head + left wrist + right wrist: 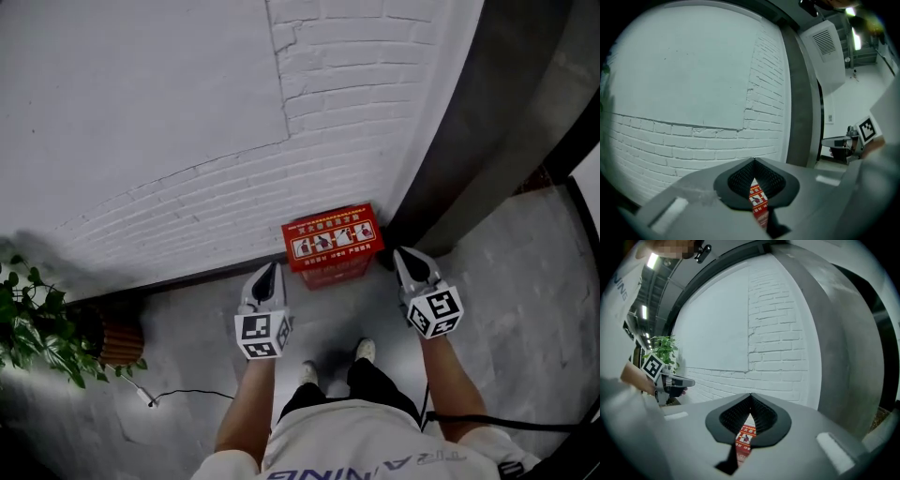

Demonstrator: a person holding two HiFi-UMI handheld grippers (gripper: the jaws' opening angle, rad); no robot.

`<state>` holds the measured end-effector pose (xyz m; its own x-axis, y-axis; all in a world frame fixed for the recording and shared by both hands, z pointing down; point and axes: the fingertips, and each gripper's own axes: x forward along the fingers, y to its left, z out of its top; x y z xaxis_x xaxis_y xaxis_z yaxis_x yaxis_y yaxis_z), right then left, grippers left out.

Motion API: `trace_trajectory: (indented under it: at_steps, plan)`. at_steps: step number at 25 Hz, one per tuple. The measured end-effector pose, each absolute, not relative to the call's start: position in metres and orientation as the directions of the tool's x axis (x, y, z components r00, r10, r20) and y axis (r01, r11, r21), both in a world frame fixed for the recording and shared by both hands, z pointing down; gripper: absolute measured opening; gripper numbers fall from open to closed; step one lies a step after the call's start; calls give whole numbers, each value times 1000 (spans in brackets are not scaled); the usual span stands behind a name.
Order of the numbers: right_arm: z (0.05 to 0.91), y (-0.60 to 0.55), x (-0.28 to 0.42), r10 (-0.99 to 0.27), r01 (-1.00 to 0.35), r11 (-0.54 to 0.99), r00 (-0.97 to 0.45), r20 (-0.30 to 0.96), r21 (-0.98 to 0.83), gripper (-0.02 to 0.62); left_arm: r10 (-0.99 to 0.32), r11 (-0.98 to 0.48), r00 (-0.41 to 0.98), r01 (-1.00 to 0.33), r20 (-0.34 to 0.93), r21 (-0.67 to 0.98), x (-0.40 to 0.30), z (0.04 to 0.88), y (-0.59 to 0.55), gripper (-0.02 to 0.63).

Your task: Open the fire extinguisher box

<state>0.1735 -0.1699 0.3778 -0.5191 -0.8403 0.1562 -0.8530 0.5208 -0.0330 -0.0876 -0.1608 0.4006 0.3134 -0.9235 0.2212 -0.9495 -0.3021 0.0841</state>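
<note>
A red fire extinguisher box (333, 242) stands on the grey floor against the white brick wall, its lid down, with pictogram labels on top. My left gripper (273, 268) hovers just left of the box and nearer to me, with its jaws shut and empty. Just right of the box, my right gripper (399, 254) is also shut on nothing. In the left gripper view the tips (754, 161) meet and a sliver of the box (758, 199) shows below them. The right gripper view shows the same: closed tips (751, 395) above the box (744, 437).
A potted plant (37, 328) in a brown pot (117, 339) stands at the left, and a black cable (192, 392) lies on the floor beside it. A dark grey pillar (469, 141) rises right of the box. The person's shoes (365, 350) are behind the grippers.
</note>
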Motion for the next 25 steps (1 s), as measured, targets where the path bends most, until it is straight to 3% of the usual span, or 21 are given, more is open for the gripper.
trace_trajectory:
  at_steps: [11,25]
  plan:
    - [431,-220,180,-737,-766,641,-630,243,-42,7,-930,-143,177,-981,321,129,-78,472,-174,5]
    - [609,-258,148,-693,-771,630,-611,383,-90,7,-839,-174,218,-976,498,134,-72,680,-212,5]
